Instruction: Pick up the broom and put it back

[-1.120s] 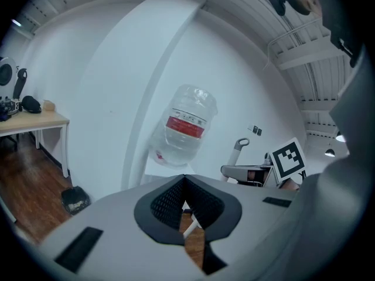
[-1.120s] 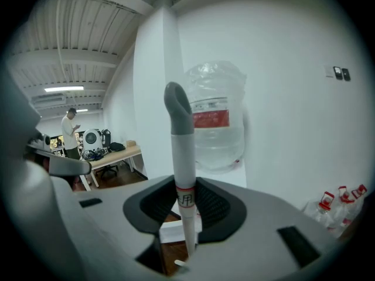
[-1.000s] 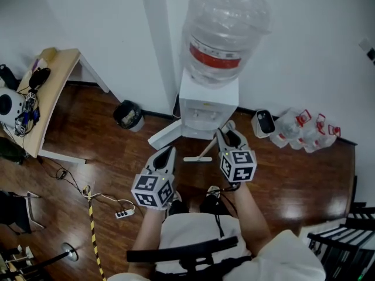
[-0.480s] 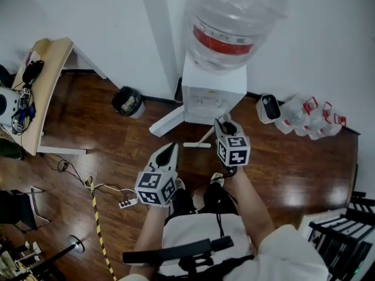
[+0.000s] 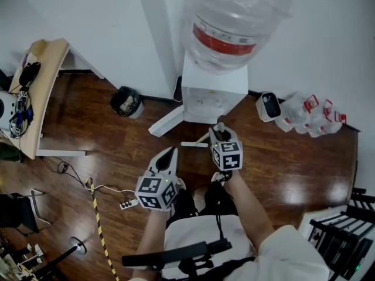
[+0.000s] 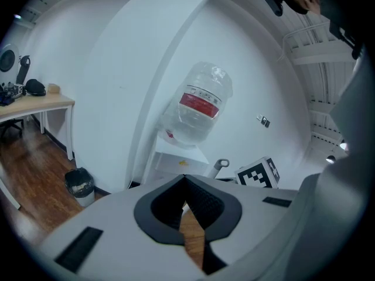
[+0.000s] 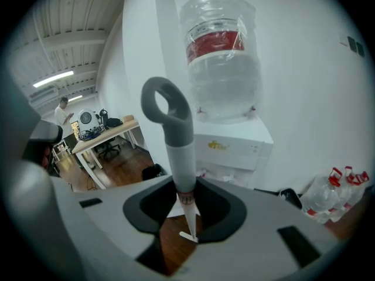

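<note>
One-handed, holding the broom (image 7: 179, 157) in the right gripper (image 5: 219, 130), jaws clamping the smooth grey grip just above its join with the slim white shaft. Carrying it close to upright, long axis running top to bottom in the right gripper view: rounded grey loop (image 7: 164, 107) pointing up, shaft tapering down to a short, flat white head (image 5: 194, 144). Aiming that head at the glossy brown wooden floor (image 5: 105, 127), just in front of the water dispenser (image 5: 211, 92); impossible to tell whether touching the boards or hanging just above them. In the head view, leaning the shaft slightly, head end lying to the left of the gripper.

Holding the left gripper (image 5: 169, 153) lower and to the side, near the broom but clear of it, jaws meeting at the tips, ribbed black pads (image 6: 205, 201) gripping nothing.

Facing a plain white wall with the boxy white dispenser against it, carrying a big clear ribbed bottle (image 5: 234, 16) with a red label. Also showing a small round dark bin (image 5: 125, 102) to the left of the dispenser, a pale wooden table (image 5: 44, 81) further left, and a cluster of clear plastic bottles (image 5: 307, 119) with red caps on the floor to the right.
</note>
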{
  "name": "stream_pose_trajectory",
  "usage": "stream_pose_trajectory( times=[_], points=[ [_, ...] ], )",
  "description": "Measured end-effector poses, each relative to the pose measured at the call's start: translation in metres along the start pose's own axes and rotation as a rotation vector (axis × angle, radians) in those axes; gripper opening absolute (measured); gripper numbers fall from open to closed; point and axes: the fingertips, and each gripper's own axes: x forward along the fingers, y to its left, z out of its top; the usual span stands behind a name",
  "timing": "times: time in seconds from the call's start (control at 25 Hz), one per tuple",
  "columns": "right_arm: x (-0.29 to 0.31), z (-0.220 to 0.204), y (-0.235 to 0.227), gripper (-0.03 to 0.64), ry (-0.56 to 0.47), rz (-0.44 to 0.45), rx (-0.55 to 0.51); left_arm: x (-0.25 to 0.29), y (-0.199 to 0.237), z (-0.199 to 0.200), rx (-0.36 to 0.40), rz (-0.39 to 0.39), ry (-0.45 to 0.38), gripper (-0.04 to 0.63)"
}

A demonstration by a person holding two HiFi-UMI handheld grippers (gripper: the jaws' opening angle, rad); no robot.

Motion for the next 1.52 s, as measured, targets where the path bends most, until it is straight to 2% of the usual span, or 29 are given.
stream_pose_trajectory(
  times=[0.36,0.6,0.84,1.12,1.28,1.36,1.52],
  points=[
    [0.056,0.002,-0.019,0.124,0.058,-0.02,0.029,0.01,-0.001,-0.006,-0.01,-0.008,0.017,-0.006],
    [0.102,0.027,-0.038,0.127,0.058,-0.054,0.023,0.01,0.003,-0.011,-0.023,0.007,0.031,-0.006],
    [0.124,0.047,-0.052,0.13,0.028,-0.081,0.049,0.011,0.011,-0.011,-0.031,0.022,0.036,-0.006],
    [0.129,0.045,-0.064,0.138,0.04,-0.144,0.084,0.011,0.013,-0.012,-0.033,0.017,0.04,-0.006],
    [0.125,0.051,-0.065,0.143,0.009,-0.149,0.078,0.009,0.015,-0.015,-0.037,0.016,0.043,-0.006],
    [0.117,0.053,-0.063,0.172,-0.011,-0.151,0.079,0.007,0.017,-0.015,-0.04,0.017,0.04,-0.006],
    [0.08,0.038,-0.059,0.172,-0.042,-0.151,0.117,0.006,0.019,-0.012,-0.027,-0.004,0.042,-0.006]
  ],
)
